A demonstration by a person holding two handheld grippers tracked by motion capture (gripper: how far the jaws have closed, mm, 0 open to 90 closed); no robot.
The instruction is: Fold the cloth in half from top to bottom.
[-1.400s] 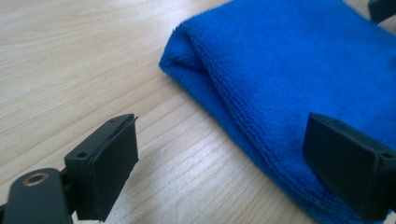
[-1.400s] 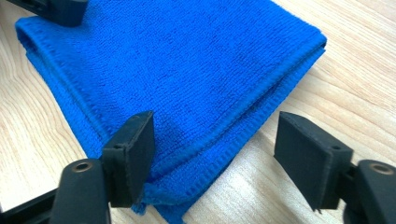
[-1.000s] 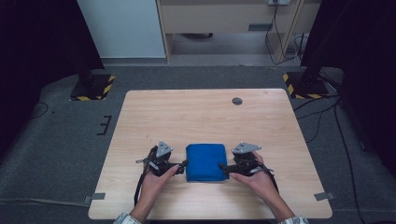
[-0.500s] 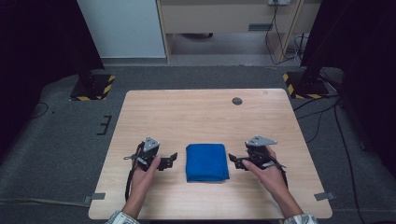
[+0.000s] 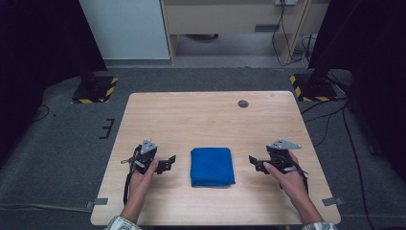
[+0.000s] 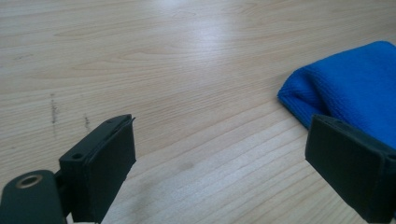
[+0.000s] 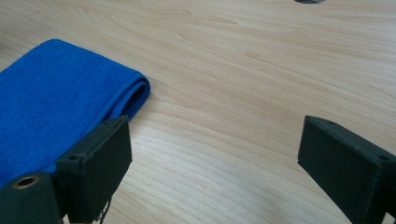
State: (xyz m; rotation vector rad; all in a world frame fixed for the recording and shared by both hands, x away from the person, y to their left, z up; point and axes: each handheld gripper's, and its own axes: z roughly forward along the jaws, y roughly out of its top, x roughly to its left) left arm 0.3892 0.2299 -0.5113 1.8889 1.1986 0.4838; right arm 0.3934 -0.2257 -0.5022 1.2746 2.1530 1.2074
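A folded blue cloth (image 5: 212, 166) lies flat on the wooden table (image 5: 210, 120), near its front edge. My left gripper (image 5: 168, 163) rests to the left of the cloth, open, its jaws pointing at the cloth with a gap between. In the left gripper view the cloth (image 6: 350, 88) lies beyond the right jaw, and the gripper (image 6: 219, 158) holds nothing. My right gripper (image 5: 253, 162) sits to the right of the cloth, open and clear of it. Its jaws have just been opening a little wider, with only bare wood between them (image 7: 215, 158); the cloth (image 7: 56, 98) lies past the left jaw.
A dark round grommet (image 5: 243, 103) sits in the tabletop at the far right. Yellow-and-black striped stand bases stand on the floor at the left (image 5: 95, 91) and right (image 5: 311, 88) far corners. Cables trail over the carpet on the right.
Both grippers have drawn outward from the cloth's sides, the left one to the left and the right one to the right. The cloth has stayed in place.
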